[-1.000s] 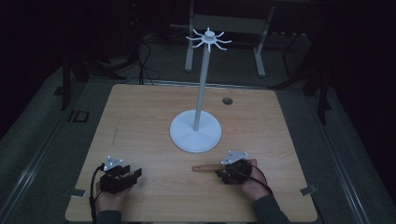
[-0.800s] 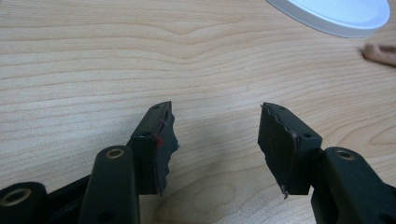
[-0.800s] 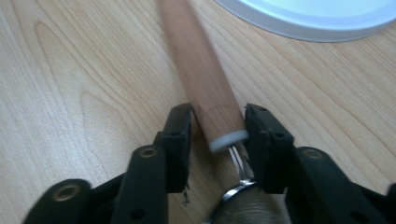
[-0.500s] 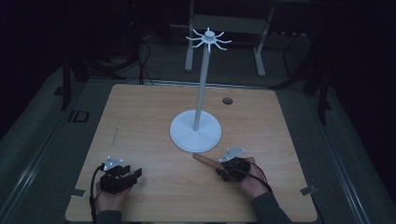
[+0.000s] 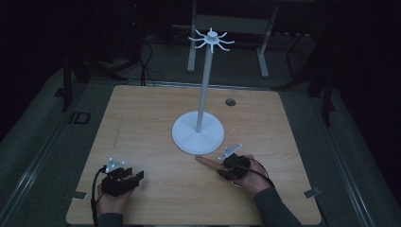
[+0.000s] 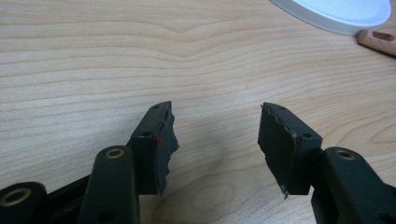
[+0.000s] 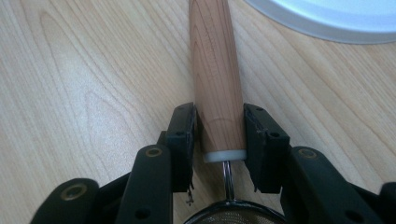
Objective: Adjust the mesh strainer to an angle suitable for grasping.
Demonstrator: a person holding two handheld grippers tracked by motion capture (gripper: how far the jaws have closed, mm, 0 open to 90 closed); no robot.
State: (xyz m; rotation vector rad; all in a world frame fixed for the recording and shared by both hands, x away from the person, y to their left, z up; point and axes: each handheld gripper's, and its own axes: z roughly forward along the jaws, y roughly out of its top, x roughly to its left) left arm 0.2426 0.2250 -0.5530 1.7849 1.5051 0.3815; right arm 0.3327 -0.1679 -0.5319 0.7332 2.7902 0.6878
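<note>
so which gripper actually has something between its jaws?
The right gripper: its jaws, just closing, flank the wooden handle on the table. The left gripper stands open over bare wood.

From where I stand, hardly anything here carries writing. The one sign is on the dark floor just left of the surface's (image 5: 142, 113) far left corner: a small pale marking (image 5: 78, 117) that looks like the characters "ID", though in this dim light I cannot be sure of them. The wooden surface itself shows plain grain with no print, and the white stand (image 5: 197, 135) bears no label or brand that I can read. The close views from the two grippers show no letters or numbers either.
</note>
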